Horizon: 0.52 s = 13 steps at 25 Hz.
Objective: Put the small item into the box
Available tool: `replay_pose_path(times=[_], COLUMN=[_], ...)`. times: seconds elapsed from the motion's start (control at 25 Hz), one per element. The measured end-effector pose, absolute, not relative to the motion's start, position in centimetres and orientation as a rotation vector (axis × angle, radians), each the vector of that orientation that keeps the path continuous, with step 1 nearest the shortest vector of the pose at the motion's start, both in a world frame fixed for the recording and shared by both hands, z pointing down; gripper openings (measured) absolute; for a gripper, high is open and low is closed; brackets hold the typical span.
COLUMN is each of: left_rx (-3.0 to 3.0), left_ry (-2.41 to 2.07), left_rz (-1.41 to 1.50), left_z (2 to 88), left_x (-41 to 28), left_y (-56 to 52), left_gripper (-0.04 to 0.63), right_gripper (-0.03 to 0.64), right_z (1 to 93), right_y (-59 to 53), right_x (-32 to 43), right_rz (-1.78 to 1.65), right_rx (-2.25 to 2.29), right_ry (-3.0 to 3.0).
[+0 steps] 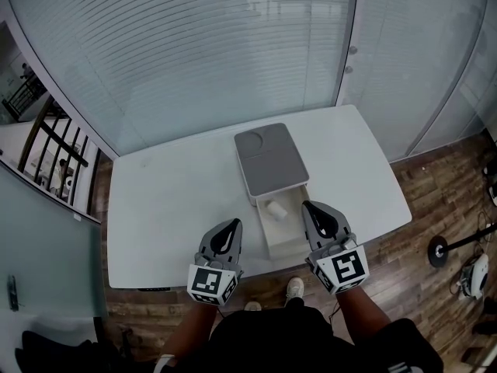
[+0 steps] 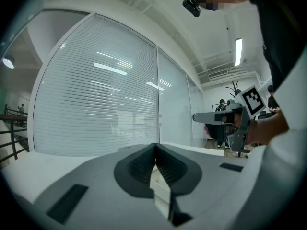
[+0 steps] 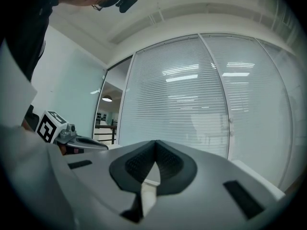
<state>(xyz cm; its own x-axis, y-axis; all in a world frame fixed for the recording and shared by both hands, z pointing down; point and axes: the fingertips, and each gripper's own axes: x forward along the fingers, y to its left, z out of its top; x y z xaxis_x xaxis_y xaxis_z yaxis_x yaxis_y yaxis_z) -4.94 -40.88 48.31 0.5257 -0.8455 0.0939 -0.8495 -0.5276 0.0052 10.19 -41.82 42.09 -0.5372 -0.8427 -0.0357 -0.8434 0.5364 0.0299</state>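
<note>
No legible words or numbers; only black-and-white square code markers [image 1: 208,280] on the white plastic cube [image 1: 231,288] behind the left gripper [image 1: 232,224], likewise behind the right gripper [image 1: 307,205].

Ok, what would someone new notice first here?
A gray-lidded box sits on the white table, its near end open with a small white item lying inside. Both grippers are shut and empty at the near edge: the left gripper left of the box, the right gripper beside its open end.

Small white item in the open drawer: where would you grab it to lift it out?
Probably from straight above, jaws closing across its middle: the small white item lies low in the drawer, whose walls block any sideways approach. Its exact shape is too small to tell.
</note>
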Motion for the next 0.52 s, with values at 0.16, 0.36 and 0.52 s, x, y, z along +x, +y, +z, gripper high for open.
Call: replay_pose_path(times=[0.16,0.36,0.52], left_rx=[2.707,2.727,2.734], left_ry=[-1.492,-1.47,-1.461], left_rz=[0.123,0.124,0.127], left_z=[48.2,47.9,47.8], left_x=[-4.6,-3.7,-3.5], left_y=[-40.8,-40.6,-40.5], left_gripper=[0.012,0.012,0.012], right_gripper=[0.003,0.003,0.003], right_z=[42.1,42.2,42.3], right_y=[-41.8,-41.6,-41.5], right_x=[10.2,11.1,10.5], right_rz=[0.088,0.058,0.1], right_rx=[-1.54,-1.633,-1.555], right_ry=[2.75,2.767,2.75])
